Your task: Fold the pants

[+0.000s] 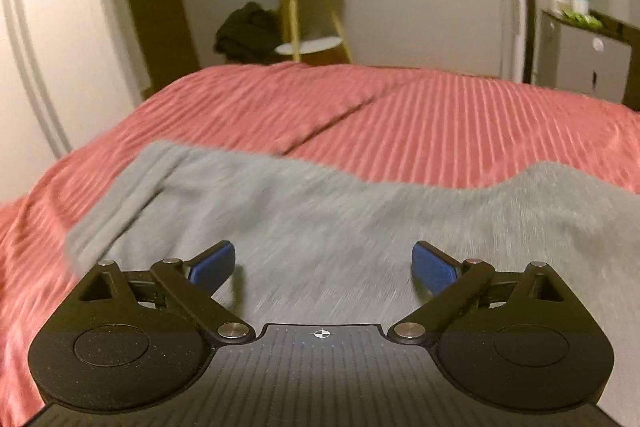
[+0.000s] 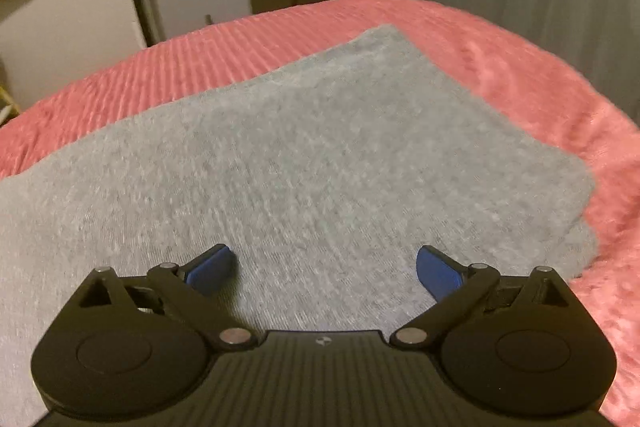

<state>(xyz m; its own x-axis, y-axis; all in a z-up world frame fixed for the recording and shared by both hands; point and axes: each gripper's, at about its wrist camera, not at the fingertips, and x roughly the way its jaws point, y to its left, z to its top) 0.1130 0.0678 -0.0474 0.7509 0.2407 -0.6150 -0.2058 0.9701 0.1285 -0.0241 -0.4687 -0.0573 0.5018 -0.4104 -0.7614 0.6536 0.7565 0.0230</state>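
Grey pants [image 2: 300, 147] lie flat on the pink bedspread [image 1: 440, 115]
Left gripper [image 1: 323, 267] and right gripper [image 2: 325, 269], lower centre of each frame, jaws wide apart, gripping nothing

Both grippers [image 1: 323, 265] [image 2: 325, 267] are black, blue-padded, with silver pivot screws, seemingly identical.

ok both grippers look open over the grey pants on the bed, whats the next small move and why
Probably lower the left gripper to the waistband end and pinch it. Both it and the right gripper are open and empty, and the grey pants lie flat on the pink bedspread, ready for another fold.
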